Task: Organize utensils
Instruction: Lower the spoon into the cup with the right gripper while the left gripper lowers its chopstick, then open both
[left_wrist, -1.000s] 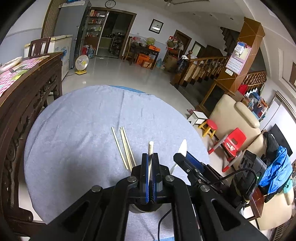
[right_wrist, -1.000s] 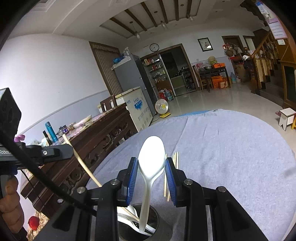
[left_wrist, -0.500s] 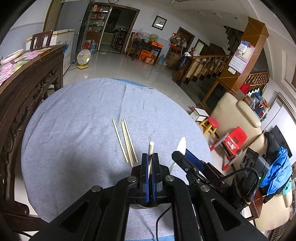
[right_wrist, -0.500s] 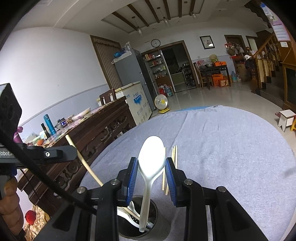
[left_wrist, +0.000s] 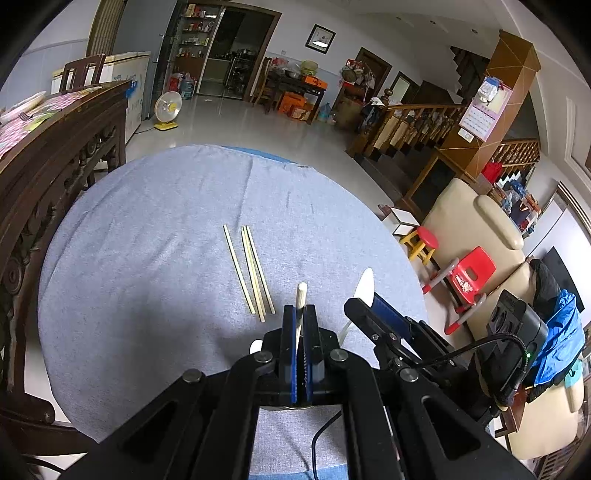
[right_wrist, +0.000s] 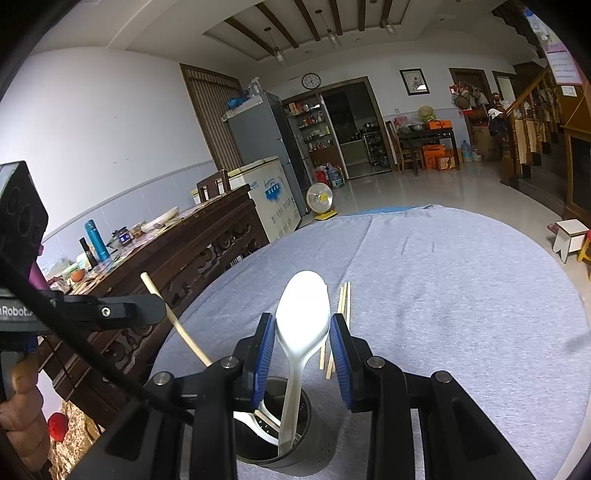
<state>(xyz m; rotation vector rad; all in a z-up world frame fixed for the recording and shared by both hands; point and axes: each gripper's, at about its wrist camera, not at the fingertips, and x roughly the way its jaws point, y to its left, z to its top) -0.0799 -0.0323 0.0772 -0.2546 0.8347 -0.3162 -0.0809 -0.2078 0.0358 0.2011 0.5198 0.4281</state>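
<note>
Down near the table's (right_wrist: 461, 288) near edge, a dark round holder (right_wrist: 295, 443) contains white plastic spoons; one white spoon (right_wrist: 303, 317) stands upright in it, between the right gripper's (right_wrist: 303, 350) spread jaws, apparently untouched. The left gripper (left_wrist: 302, 350) pinches a slim pale chopstick (left_wrist: 300, 301). Three more chopsticks (left_wrist: 251, 273) lie mid-table on grey cloth, with bare cloth towards the far rim.

In the left wrist view, the left claw (left_wrist: 301, 347) hides the lower chopstick (left_wrist: 300, 310) and nearly all of the holder. The right claw (right_wrist: 302, 363) covers the holder's (right_wrist: 314, 448) near rim, and the desk (right_wrist: 461, 295) runs off-frame.
</note>
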